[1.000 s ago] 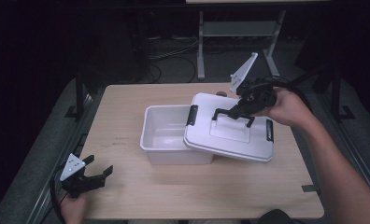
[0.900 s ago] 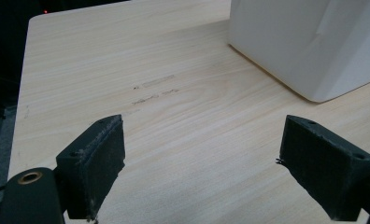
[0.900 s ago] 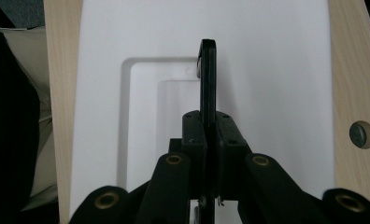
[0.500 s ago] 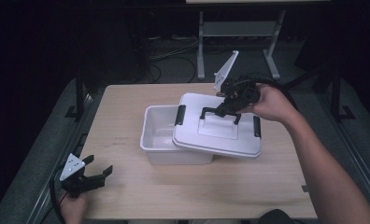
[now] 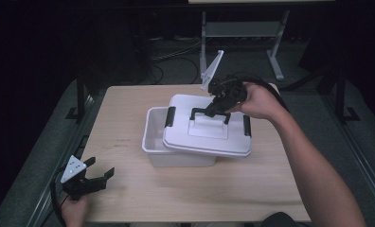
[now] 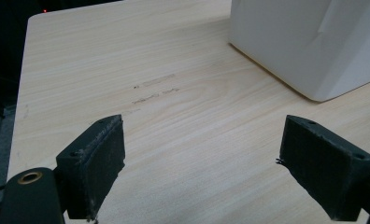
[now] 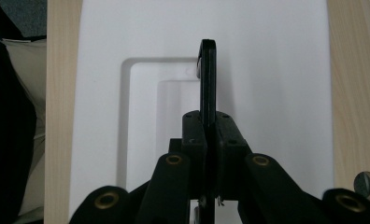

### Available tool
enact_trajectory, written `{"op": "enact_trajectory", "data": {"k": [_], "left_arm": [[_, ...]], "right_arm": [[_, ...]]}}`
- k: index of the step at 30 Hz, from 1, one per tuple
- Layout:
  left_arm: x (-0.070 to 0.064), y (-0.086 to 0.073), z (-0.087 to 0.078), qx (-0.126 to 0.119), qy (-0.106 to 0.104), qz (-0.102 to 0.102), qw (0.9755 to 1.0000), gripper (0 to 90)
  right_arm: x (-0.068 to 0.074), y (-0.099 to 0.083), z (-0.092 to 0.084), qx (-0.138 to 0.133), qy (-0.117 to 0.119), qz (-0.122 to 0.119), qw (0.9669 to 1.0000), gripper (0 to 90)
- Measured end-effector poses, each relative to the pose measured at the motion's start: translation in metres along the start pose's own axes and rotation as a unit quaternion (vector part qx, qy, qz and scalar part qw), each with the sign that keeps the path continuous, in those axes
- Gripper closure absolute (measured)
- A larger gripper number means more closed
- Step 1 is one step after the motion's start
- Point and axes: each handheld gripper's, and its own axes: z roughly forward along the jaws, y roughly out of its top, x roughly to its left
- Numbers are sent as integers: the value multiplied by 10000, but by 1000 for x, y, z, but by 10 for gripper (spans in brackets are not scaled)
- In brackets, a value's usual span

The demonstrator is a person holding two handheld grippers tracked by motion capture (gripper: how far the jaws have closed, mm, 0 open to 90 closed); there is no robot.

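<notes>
1. My left hand-held gripper (image 5: 92, 178) sits at the near left corner of the surface (image 5: 129, 118), jaws spread wide, nothing between the pads, nothing touched. In the left gripper view its two black pads (image 6: 99, 161) stand far apart over bare wood grain.
2. Left hand (image 5: 74, 210) is at the surface's near edge, well apart from the box.
3. In the left gripper view a corner of the white box (image 6: 309, 42) stands ahead and to the right, resting on the wood, clear of both pads.
4. Mid surface: white box (image 5: 152, 142), open-topped, its left part uncovered, inside looks empty.
5. White lid (image 5: 209, 137) lies partly over the box, offset to the right, so its right side overhangs and the left strip of the box stays open. Black latches (image 5: 170, 116) at its two ends.
6. My right hand-held gripper (image 5: 217, 105) is pressed together on the lid's black handle (image 5: 202, 112), which stands upright from the recess in the lid.
7. The right gripper view confirms it: jaws pinched flat against the thin black handle (image 7: 207, 79), white lid (image 7: 267, 70) beneath, wood on both sides.
8. Right hand (image 5: 254, 101) and forearm cross the right side of the surface above the lid's far right corner.
9. Beyond the far edge: dark floor, cables, a metal stand (image 5: 242, 30).
</notes>
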Motion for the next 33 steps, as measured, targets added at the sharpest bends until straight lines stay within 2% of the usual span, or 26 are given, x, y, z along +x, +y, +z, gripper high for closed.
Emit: {"op": "enact_trajectory", "data": {"k": [33], "left_arm": [[4,-1,-2,-53,28,-80,9999,134]], "right_arm": [[-19,51,45,76,275,-304,9991,845]]}}
